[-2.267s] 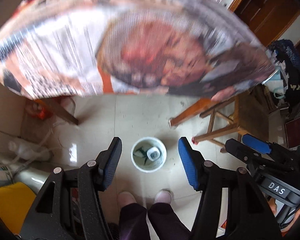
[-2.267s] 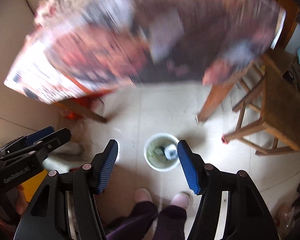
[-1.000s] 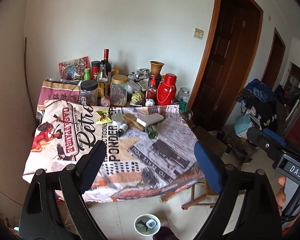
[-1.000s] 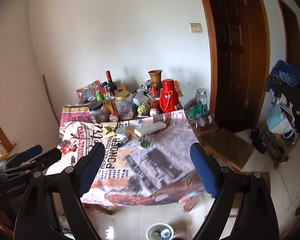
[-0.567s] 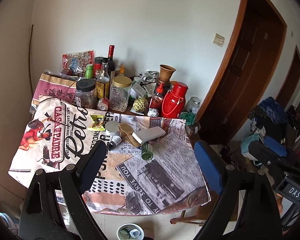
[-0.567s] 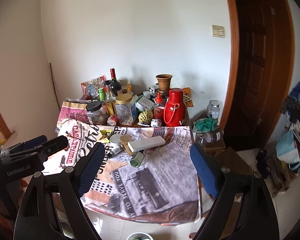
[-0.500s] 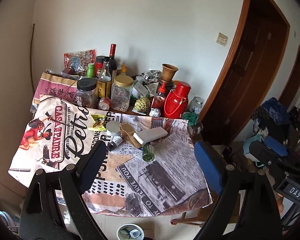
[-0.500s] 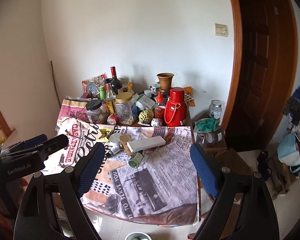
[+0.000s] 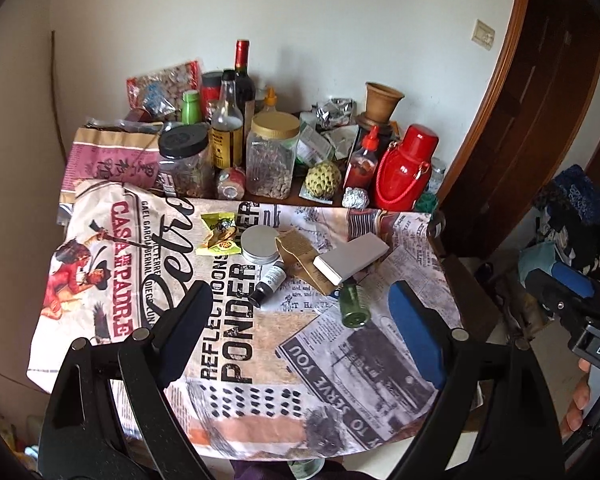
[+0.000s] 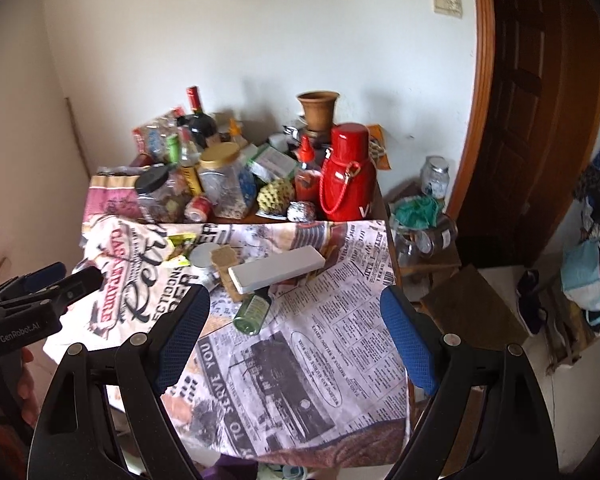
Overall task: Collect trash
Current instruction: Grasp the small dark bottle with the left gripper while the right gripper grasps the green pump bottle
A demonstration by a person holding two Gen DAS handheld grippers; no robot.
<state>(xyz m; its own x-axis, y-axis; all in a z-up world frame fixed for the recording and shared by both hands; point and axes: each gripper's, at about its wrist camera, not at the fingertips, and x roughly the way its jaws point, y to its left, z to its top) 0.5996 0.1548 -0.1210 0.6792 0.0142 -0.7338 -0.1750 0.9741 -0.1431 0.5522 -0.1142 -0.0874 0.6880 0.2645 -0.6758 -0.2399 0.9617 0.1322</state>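
While you are holding both grippers' jaws spread above the tabletop [image 9: 340,360], a green glass bottle [image 9: 354,305] is lying beside a flat grey box [image 9: 350,259].

Both grippers, earlier aimed down at the floor bin, now face the surface [image 9: 340,360] and are nearer it.

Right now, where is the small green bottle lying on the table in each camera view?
Left wrist: green bottle lies centre-right, just below the white box.
Right wrist: green bottle lies left of centre, just below the white box.
Shared landmark: red flask at the back.
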